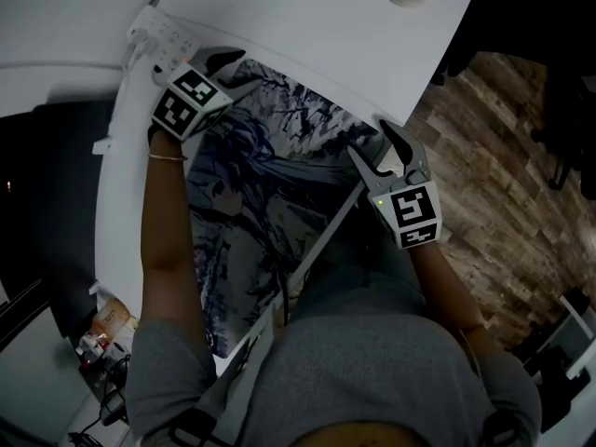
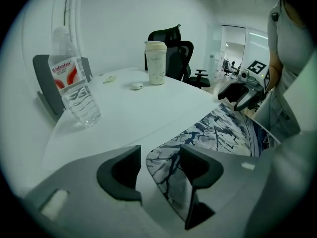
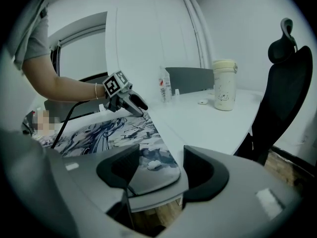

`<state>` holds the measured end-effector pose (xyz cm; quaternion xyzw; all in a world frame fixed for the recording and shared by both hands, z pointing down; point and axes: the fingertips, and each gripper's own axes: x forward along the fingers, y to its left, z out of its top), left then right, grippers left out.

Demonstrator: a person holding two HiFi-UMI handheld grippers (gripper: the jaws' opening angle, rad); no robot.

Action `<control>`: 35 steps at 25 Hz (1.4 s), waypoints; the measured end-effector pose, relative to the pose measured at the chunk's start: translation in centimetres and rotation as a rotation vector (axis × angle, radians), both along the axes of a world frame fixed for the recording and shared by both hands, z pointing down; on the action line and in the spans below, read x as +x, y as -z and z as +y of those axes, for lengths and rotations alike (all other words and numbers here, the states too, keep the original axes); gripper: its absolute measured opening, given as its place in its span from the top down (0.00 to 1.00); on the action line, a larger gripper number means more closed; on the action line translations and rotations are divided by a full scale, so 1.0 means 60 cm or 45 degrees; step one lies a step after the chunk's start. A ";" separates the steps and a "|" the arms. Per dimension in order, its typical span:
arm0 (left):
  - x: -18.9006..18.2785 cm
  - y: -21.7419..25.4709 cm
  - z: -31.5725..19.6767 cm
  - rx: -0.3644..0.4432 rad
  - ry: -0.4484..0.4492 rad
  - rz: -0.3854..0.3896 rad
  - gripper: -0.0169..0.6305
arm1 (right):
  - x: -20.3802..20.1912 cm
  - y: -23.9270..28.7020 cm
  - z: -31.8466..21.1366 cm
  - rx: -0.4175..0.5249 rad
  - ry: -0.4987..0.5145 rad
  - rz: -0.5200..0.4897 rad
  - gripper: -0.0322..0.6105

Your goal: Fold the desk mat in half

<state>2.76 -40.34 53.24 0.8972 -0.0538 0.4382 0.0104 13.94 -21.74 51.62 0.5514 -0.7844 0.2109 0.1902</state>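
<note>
Containers, two, both standing on the white table (image 2: pixel 148 113) well beyond the mat:
1. Water bottle (image 2: pixel 73 86), clear plastic with a red-and-white label, upright. How full it is cannot be told.
2. Tumbler (image 2: pixel 155 62), pale cream, lid on, upright. Its contents are hidden. Two small white objects lie near its foot.

Desk mat (image 1: pixel 270 203): one, lying flat and unfolded on the table. One long side runs along the table edge nearest the wooden floor (image 1: pixel 503 184). The print is a drawn long-haired figure in blue, grey and white amid dark branch-like lines. Corners are rounded and the surface has a slight sheen. The near end runs under the person's grey shirt in the head view.

Left gripper (image 2: pixel 158 168): jaws spread wide, angled down over the mat's far corner on the person's left. That rounded corner lies on the table between the two pads, and neither pad presses on it. Nothing is held.

Right gripper (image 3: pixel 157 171): jaws likewise spread wide, set over the other far corner by the table edge. The corner shows between the pads and is not gripped. Nothing is held.

Also present: black office chair (image 2: pixel 171 53) behind the tumbler; white power strip (image 1: pixel 163 37) beside the left gripper.
</note>
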 end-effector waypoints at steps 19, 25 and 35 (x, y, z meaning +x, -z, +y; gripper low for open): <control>0.001 -0.003 -0.004 -0.191 0.131 0.027 0.68 | 0.007 -0.013 -0.007 -0.049 -0.099 -0.023 0.65; 0.002 -0.004 0.002 -0.200 0.126 0.034 0.74 | -0.028 -0.010 0.005 -0.074 -0.072 -0.127 0.63; 0.007 -0.004 0.024 -0.247 0.093 0.061 0.89 | -0.025 -0.013 0.010 -0.098 -0.023 -0.117 0.80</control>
